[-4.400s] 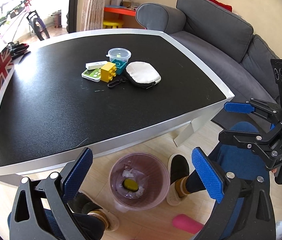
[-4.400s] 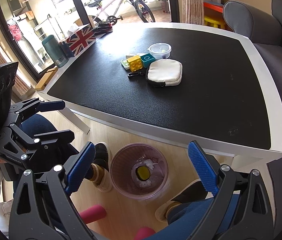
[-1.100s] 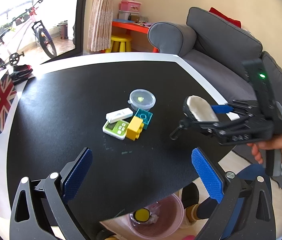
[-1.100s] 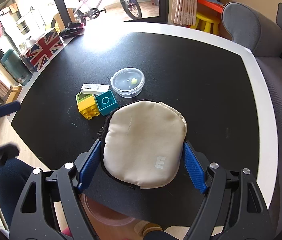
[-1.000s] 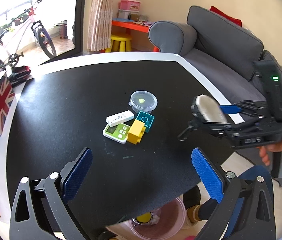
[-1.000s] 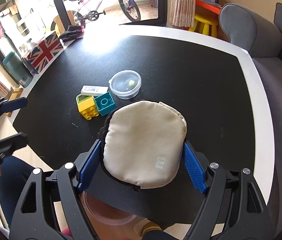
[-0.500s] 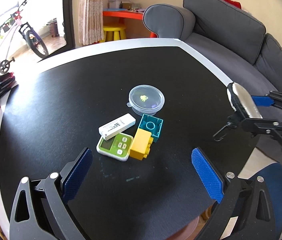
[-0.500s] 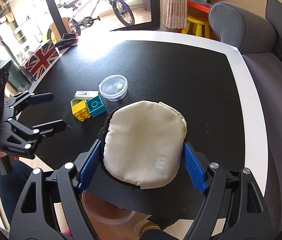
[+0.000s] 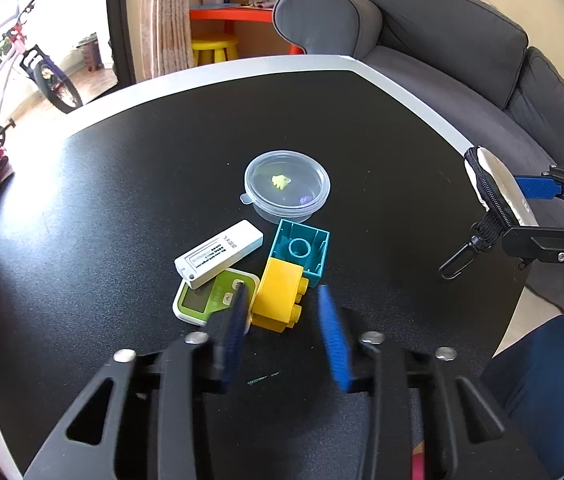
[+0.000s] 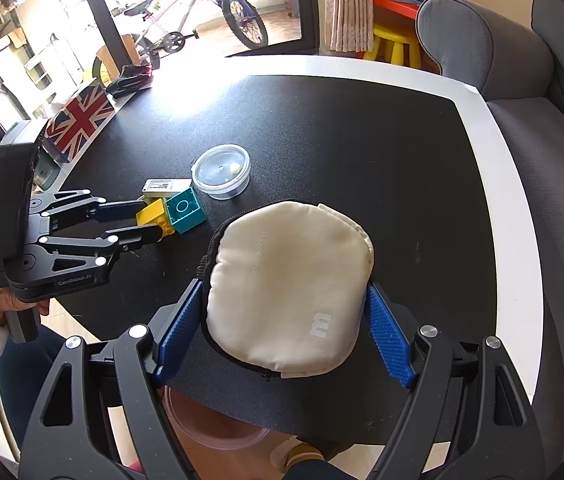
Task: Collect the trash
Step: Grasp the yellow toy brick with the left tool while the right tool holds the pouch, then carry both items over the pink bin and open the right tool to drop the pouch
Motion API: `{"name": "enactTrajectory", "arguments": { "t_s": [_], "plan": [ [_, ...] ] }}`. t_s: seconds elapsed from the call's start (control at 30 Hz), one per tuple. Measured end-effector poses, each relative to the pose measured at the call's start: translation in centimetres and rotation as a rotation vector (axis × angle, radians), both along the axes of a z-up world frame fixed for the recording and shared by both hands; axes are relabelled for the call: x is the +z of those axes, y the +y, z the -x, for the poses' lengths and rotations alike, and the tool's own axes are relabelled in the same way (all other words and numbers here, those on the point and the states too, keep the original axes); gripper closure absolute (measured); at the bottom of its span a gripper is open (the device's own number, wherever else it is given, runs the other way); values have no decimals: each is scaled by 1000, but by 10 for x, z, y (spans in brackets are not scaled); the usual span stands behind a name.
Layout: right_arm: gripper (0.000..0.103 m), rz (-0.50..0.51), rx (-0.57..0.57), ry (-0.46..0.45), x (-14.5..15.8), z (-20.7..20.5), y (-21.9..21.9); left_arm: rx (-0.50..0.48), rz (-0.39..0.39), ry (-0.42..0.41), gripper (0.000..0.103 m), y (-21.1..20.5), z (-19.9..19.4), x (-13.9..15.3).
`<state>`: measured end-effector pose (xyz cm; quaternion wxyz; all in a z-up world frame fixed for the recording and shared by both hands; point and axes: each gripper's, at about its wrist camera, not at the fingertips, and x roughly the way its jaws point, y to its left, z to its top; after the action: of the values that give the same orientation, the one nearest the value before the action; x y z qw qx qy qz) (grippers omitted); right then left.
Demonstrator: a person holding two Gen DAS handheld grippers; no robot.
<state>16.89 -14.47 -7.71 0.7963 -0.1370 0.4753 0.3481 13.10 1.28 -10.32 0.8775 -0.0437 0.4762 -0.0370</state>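
On table [image 9: 82,200]: two blocks [image 9: 282,300] (touching), one tub [image 9: 286,184].

Black table [image 9: 122,184] bears tub [image 9: 286,186], white stick [image 9: 218,253], green timer [image 9: 206,300], two bricks [image 9: 291,276]

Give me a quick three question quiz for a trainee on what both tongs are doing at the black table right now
1. True or false: the right tongs are shut on the cream pouch.
2. Multiple choice: the left tongs straddle which item? A) clear lidded cup B) yellow brick C) white stick
3. Fill in: the teal brick touches the yellow brick and lies on the ____ table.

Key
1. True: the pouch is clamped between the blue pads, held above the table.
2. B: the pads sit on either side of it, not clearly closed on it.
3. black
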Motion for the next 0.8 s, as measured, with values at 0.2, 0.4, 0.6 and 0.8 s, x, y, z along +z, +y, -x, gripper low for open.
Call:
{"name": "enactTrajectory", "arguments": {
  "t_s": [0.2,0.4,0.6,0.8],
  "plan": [
    [25,-3,5,0,-1,1,3,5,6,5,79,0,0,-2],
    [25,-7,14,-3,1,3,6,28,15,-5,79,1,11,9],
    [25,-23,27,-21,10,11,6,53,15,-25,80,2,28,28],
    [25,-34,41,-38,18,24,6,63,16,-42,80,-4,48,40]
  ]
}}
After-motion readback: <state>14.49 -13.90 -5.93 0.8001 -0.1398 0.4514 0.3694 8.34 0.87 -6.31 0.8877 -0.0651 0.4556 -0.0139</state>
